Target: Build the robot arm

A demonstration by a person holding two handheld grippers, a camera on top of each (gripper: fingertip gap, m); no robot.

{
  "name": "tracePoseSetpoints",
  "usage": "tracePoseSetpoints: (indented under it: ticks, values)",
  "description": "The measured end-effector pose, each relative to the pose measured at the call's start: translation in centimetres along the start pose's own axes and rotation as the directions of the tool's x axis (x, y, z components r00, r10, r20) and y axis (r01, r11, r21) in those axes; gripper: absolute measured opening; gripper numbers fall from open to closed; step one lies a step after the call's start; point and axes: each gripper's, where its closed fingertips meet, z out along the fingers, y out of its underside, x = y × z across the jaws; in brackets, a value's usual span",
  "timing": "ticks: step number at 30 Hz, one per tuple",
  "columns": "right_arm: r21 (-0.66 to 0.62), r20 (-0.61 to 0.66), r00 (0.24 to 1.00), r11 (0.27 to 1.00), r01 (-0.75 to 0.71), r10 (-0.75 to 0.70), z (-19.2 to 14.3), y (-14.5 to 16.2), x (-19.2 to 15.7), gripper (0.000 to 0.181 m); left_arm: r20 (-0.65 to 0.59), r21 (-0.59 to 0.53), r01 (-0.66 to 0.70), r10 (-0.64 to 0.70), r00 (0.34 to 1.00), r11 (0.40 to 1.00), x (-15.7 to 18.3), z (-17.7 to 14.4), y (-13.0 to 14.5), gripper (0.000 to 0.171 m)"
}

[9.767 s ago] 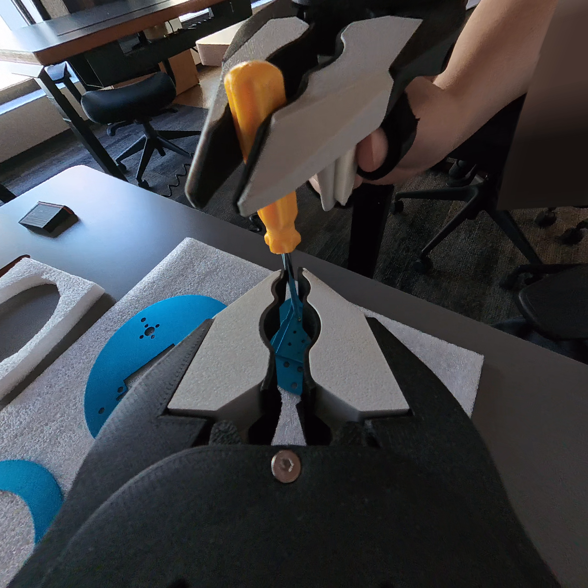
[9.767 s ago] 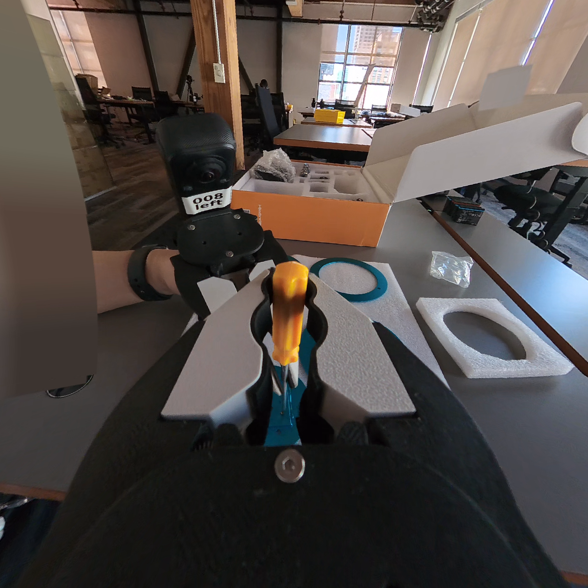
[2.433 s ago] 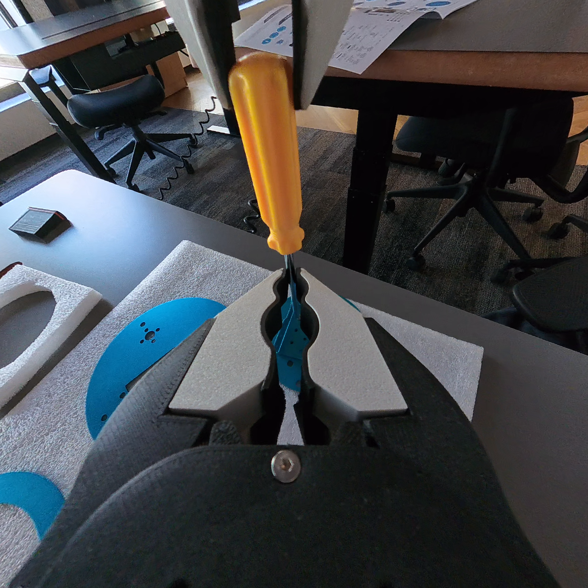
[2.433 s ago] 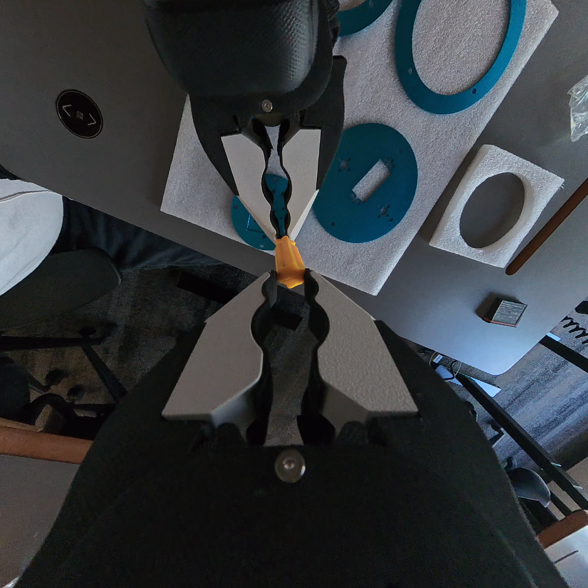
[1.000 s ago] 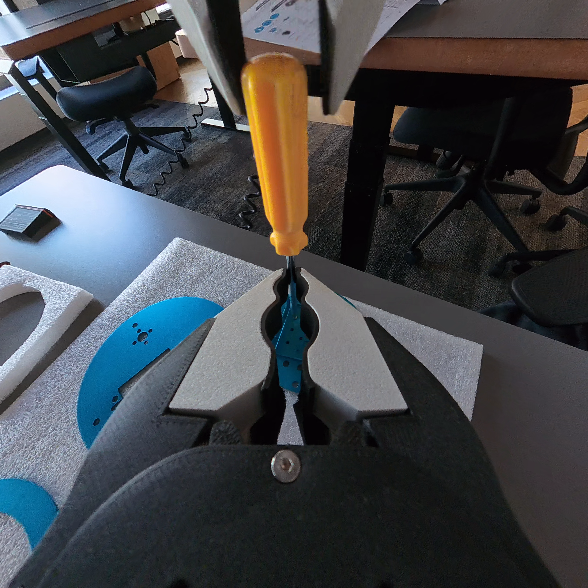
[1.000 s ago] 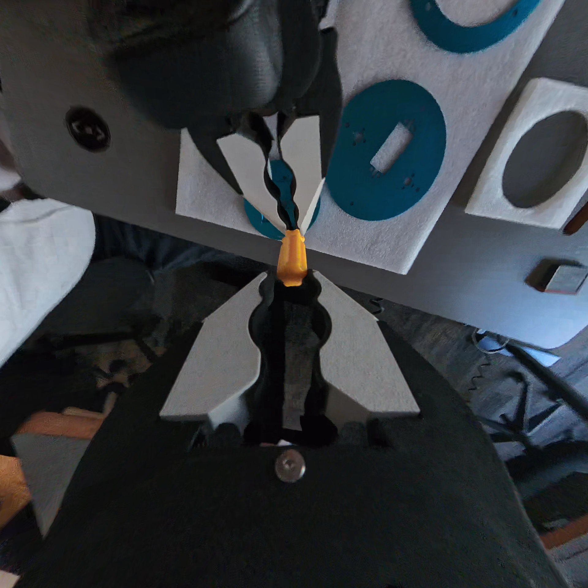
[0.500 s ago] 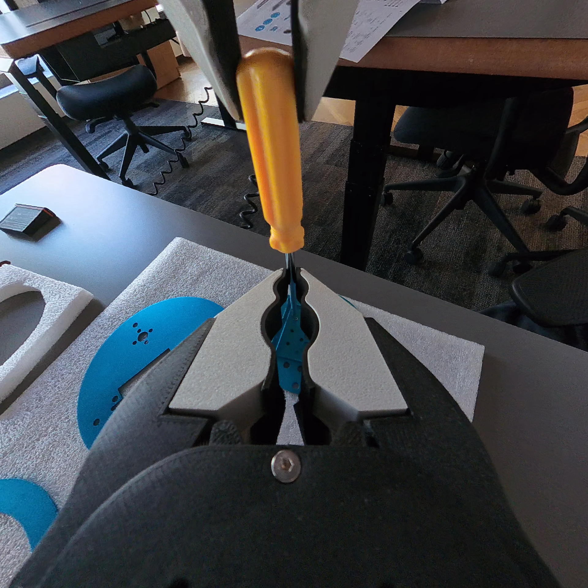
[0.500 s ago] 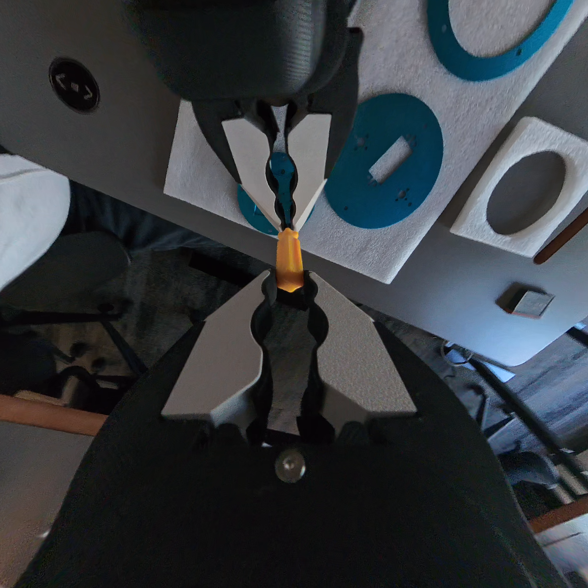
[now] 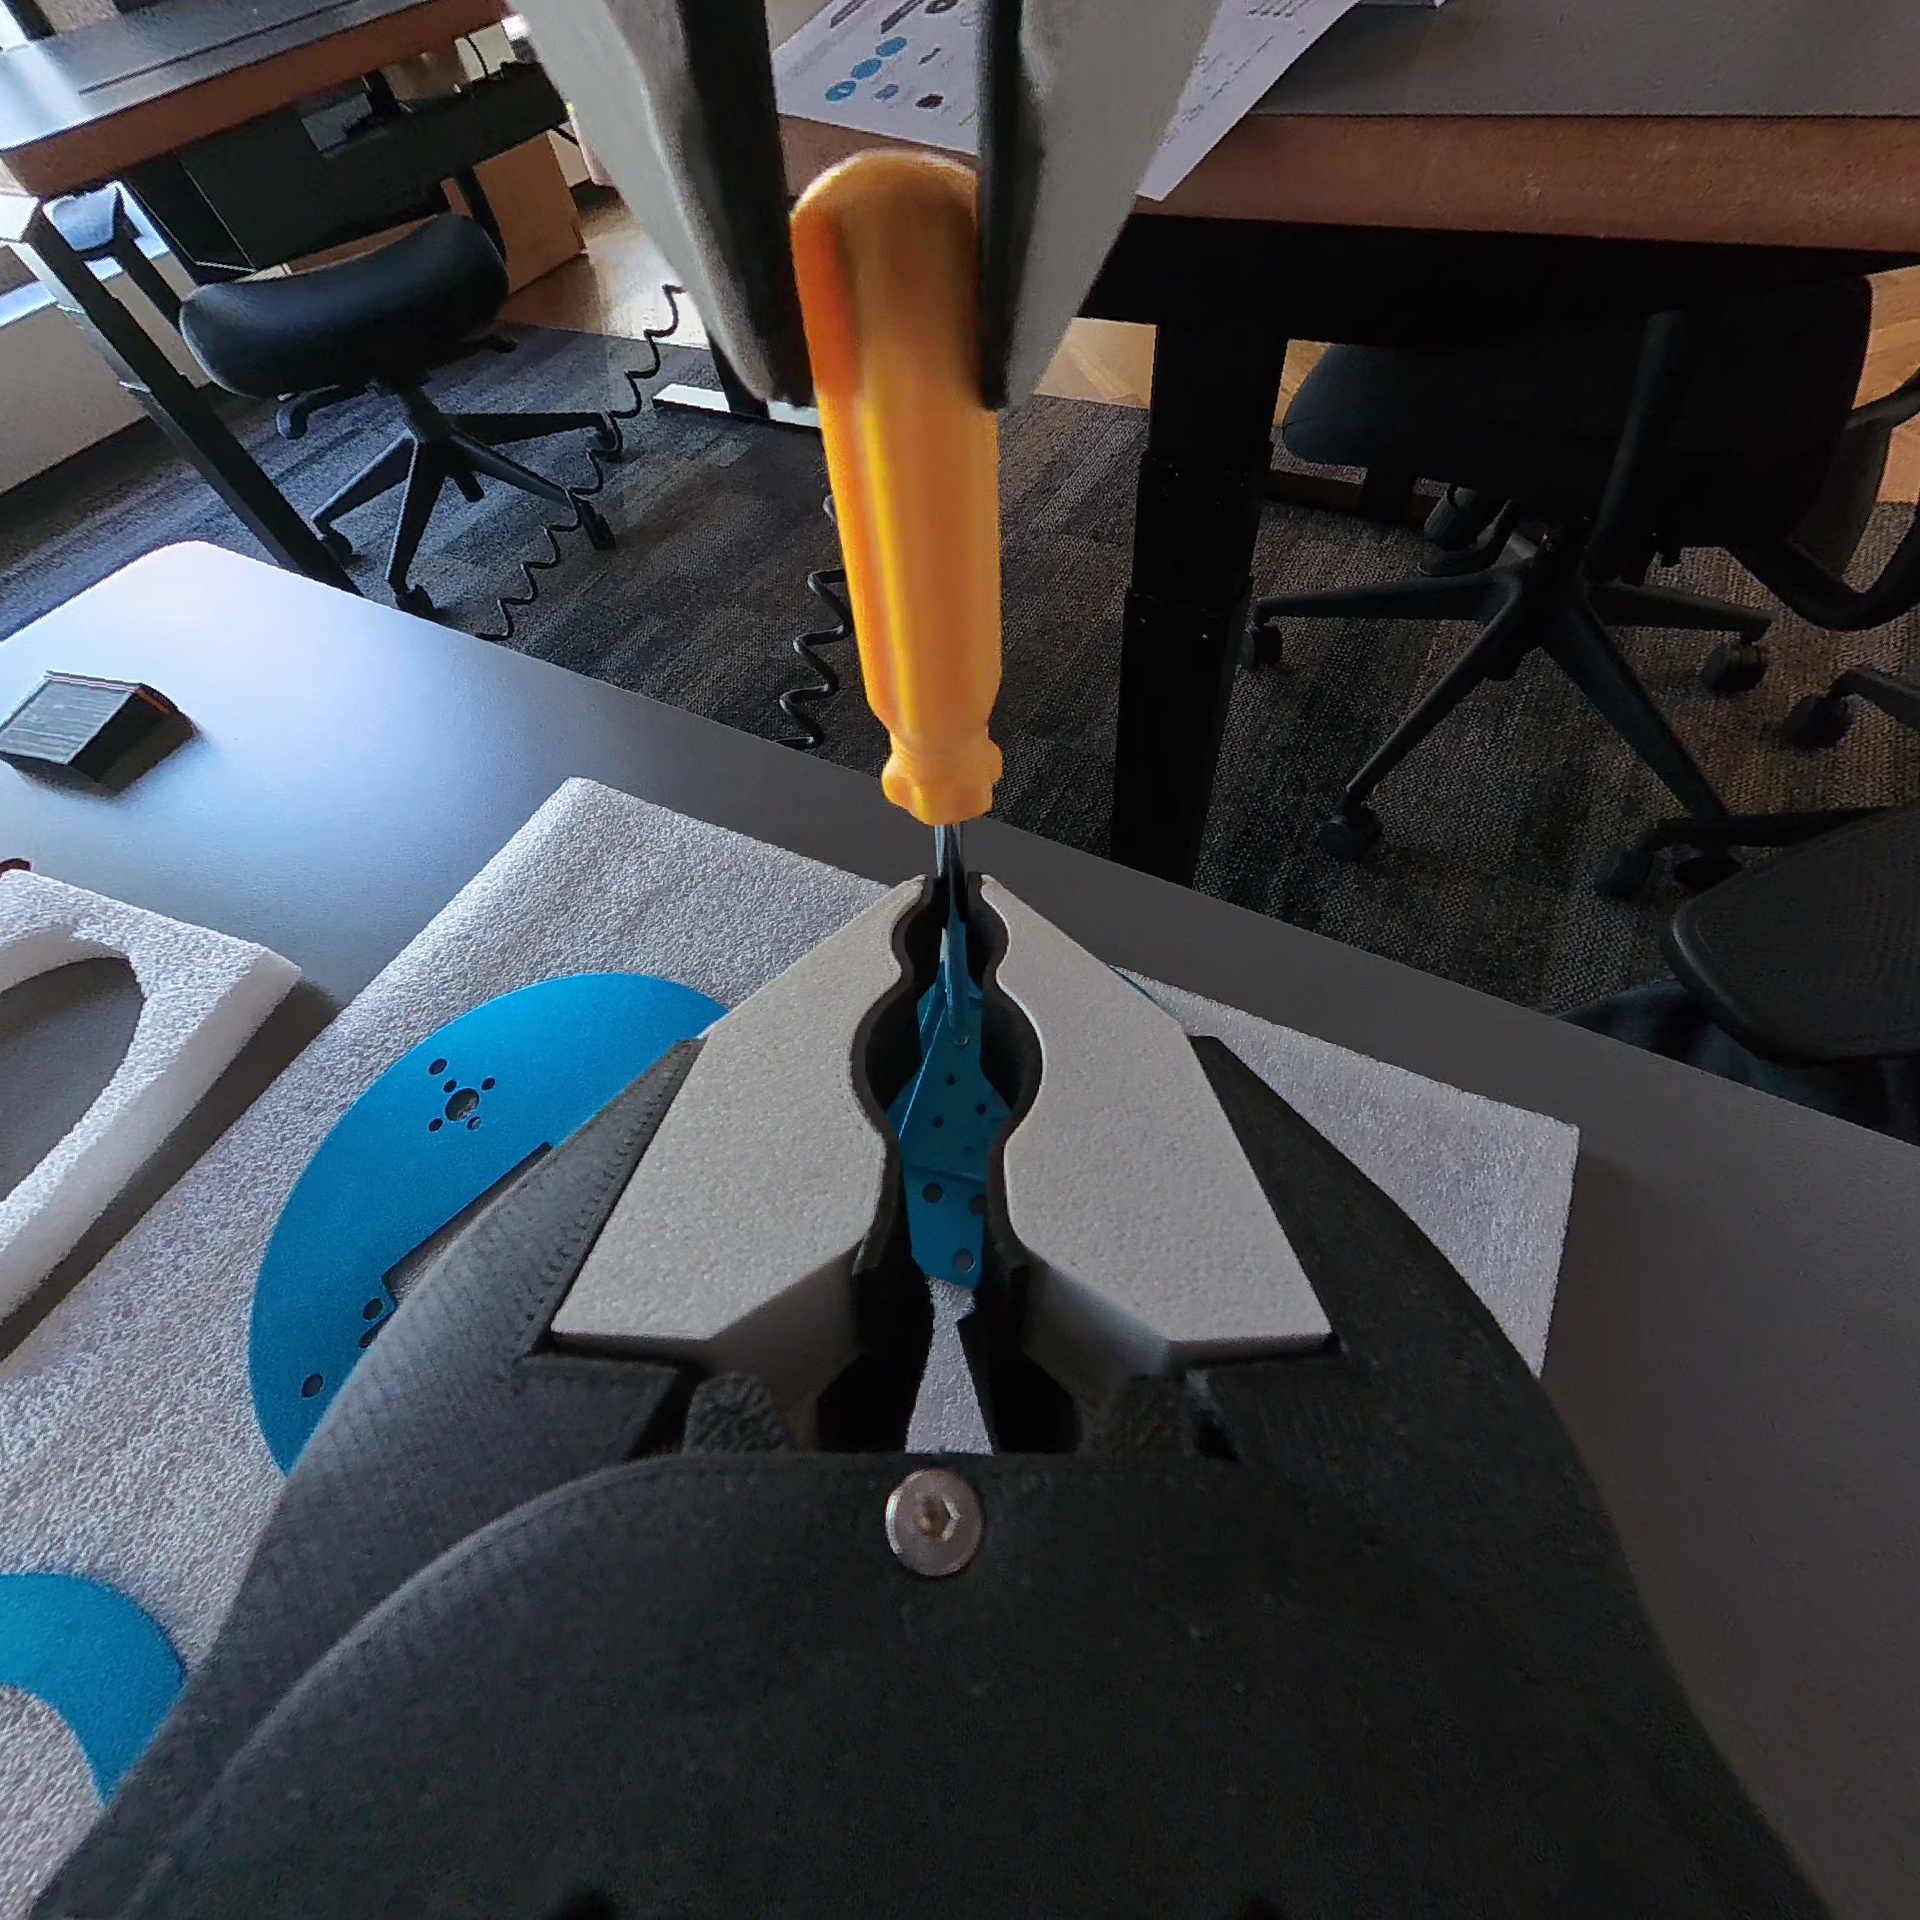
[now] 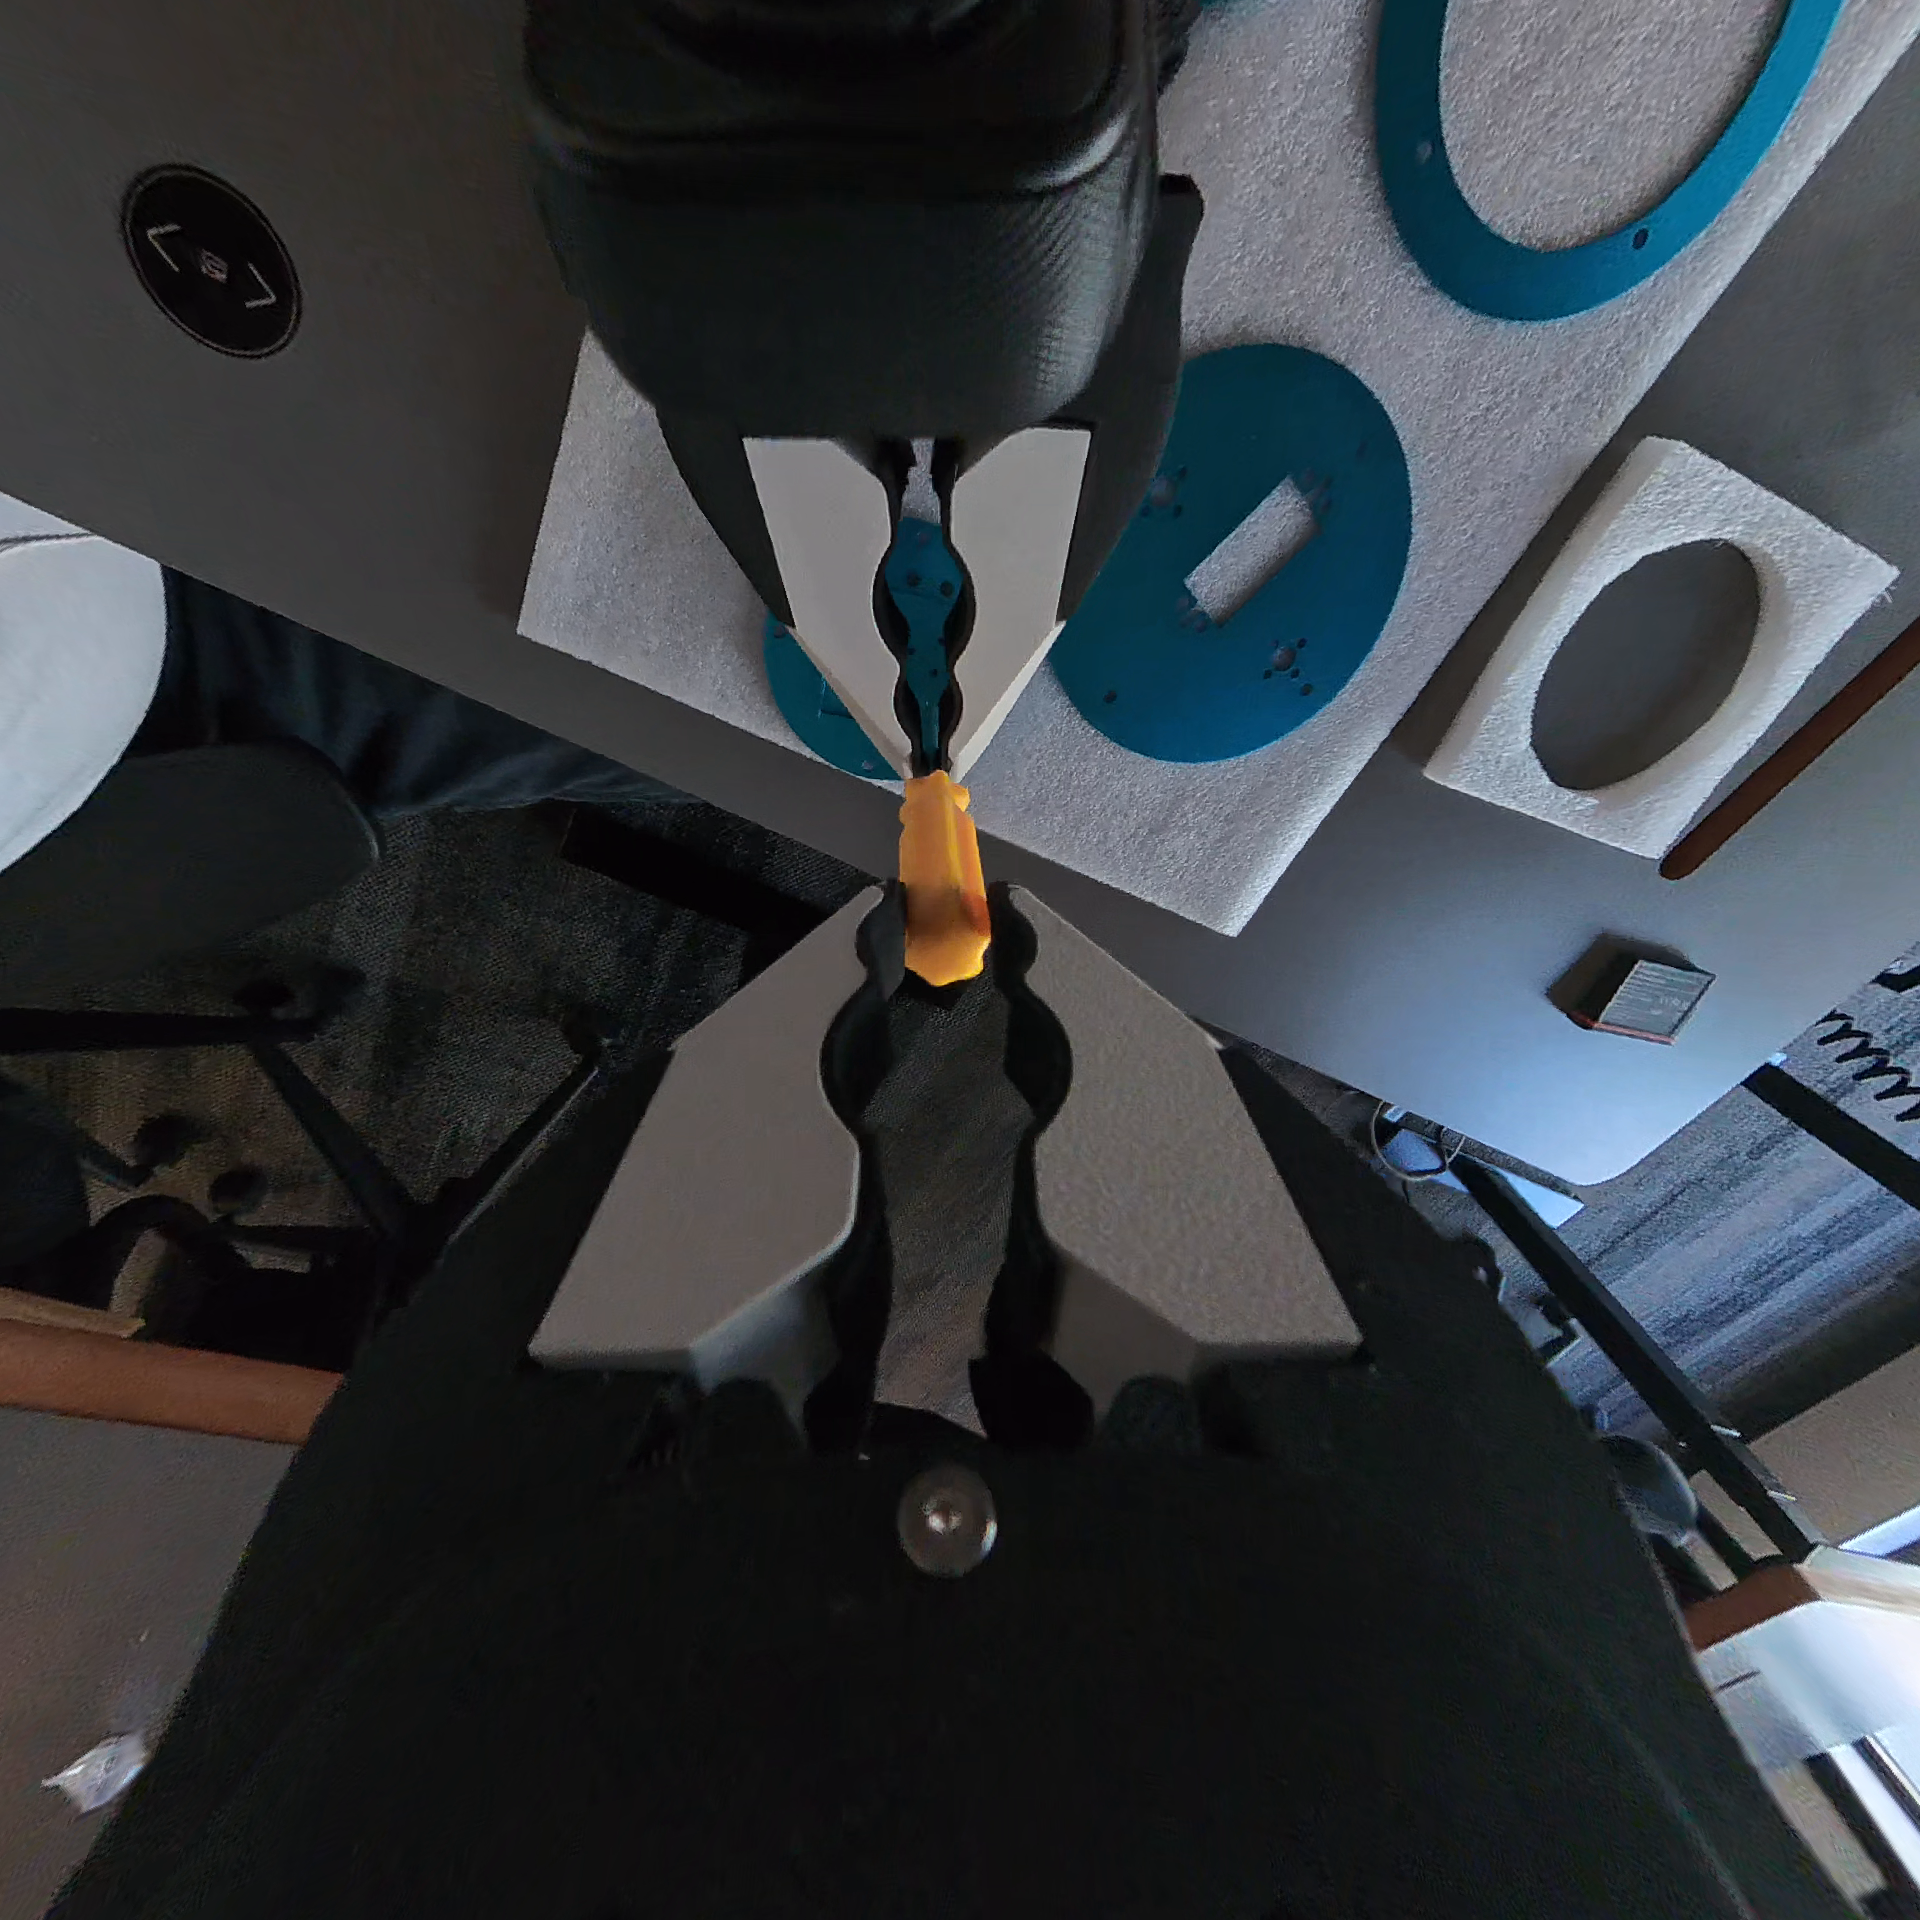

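Observation:
My left gripper is shut on a small blue perforated bracket, held over a white foam sheet. An orange-handled screwdriver stands upright with its shaft going down between the left fingertips onto the bracket. My right gripper comes from above and is shut on the top of the screwdriver handle; in the left wrist view its grey fingers clamp the handle's upper end. The right wrist view looks down on the left gripper and the bracket.
On the foam lie a blue disc with a rectangular slot, a blue ring and a smaller blue disc. A white foam frame and a small dark box sit on the grey table. Office chairs stand beyond the edge. Left tips to right tips: about 9 cm.
Since 9.8 s ago the right gripper has swung from gripping the handle sideways to gripping its top from above. In the last second it opened slightly, then closed on the handle again.

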Motion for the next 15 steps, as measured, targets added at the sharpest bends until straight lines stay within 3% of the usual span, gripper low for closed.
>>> tracePoseSetpoints:
  ticks: [10, 13, 15]
  values:
    - [-0.039, 0.043, 0.936, 0.937, -0.348, 0.349, 0.04, -0.15, 0.61, 0.015, 0.007, -0.002, 0.006, -0.006, 1.0, 1.0, -0.12, -0.02, 0.04, 0.002]
    - [-0.013, 0.051, 0.974, 0.975, -0.221, 0.222, 0.02, -0.47, 0.2, 0.013, 0.002, -0.001, -0.001, 0.001, 1.0, 1.0, -0.02, -0.01, 0.03, 0.002]
    - [0.003, 0.012, 0.994, 0.994, -0.108, 0.108, -0.05, -0.45, 0.32, 0.025, 0.0, -0.002, -0.004, 0.004, 1.0, 1.0, 0.04, 0.01, 0.02, 0.002]
